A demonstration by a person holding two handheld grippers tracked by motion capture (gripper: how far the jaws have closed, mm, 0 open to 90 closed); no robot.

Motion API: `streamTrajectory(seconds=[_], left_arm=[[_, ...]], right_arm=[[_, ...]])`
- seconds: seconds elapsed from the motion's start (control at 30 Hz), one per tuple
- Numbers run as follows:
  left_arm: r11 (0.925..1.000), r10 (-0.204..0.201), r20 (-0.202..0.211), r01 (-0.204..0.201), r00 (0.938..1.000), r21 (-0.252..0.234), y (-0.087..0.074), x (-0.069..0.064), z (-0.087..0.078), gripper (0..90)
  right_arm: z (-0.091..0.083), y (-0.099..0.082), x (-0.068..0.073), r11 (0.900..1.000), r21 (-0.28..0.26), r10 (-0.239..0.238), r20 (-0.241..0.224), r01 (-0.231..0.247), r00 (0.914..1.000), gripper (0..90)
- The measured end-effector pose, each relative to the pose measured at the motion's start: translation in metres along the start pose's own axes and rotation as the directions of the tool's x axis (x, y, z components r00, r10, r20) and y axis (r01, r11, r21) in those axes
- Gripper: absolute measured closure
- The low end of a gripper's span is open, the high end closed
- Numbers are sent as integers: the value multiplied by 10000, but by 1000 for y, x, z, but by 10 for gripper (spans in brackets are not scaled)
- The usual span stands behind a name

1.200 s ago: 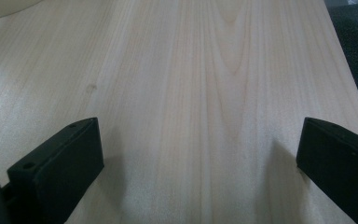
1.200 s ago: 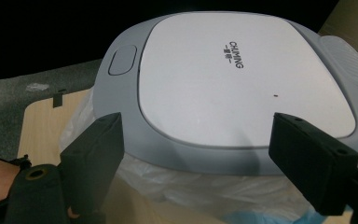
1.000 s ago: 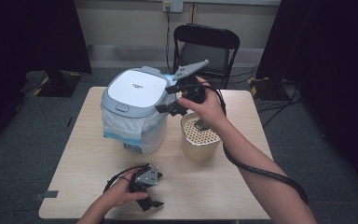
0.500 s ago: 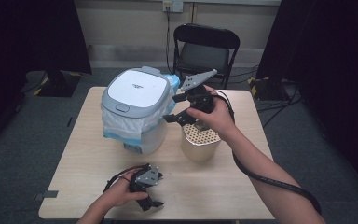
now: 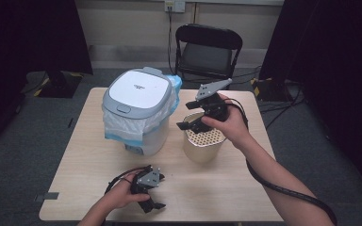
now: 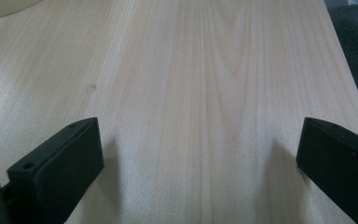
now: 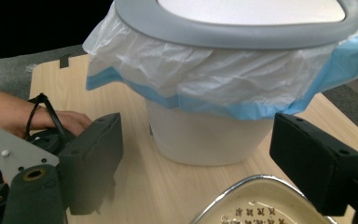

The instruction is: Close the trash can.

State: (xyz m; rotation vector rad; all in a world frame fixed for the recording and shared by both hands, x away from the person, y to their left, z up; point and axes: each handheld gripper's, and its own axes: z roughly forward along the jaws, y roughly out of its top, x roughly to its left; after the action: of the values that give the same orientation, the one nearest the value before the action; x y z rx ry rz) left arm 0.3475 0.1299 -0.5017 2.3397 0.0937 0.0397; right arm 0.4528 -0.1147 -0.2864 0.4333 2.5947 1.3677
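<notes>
Since a second ago, our right claw point(image 5: 192, 123) drops from the bin point(image 5: 139, 113) toward the perforated container point(image 5: 202, 141), jaws apart, hovering directly above its rim; left claw point(image 5: 151, 205) rests apart.

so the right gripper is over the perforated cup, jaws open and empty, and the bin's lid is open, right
Not quite: the bin's lid is closed, as the high view shows. The rest holds: the right gripper is over the perforated cup, jaws open and empty.

My left hand-held gripper point(image 5: 152, 203) lies low with jaws wide apart, while my right hand-held gripper point(image 5: 188, 123), raised on an outstretched arm, gapes empty.
</notes>
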Motion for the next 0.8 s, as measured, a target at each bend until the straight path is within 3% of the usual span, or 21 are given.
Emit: streamTrajectory(seconds=[0.8], left_arm=[[10000, 11, 2, -11, 10000, -24, 0, 0, 0, 0]], right_arm=[[-17, -48, 2, 9995, 125, 299, 148, -300, 9994, 173]])
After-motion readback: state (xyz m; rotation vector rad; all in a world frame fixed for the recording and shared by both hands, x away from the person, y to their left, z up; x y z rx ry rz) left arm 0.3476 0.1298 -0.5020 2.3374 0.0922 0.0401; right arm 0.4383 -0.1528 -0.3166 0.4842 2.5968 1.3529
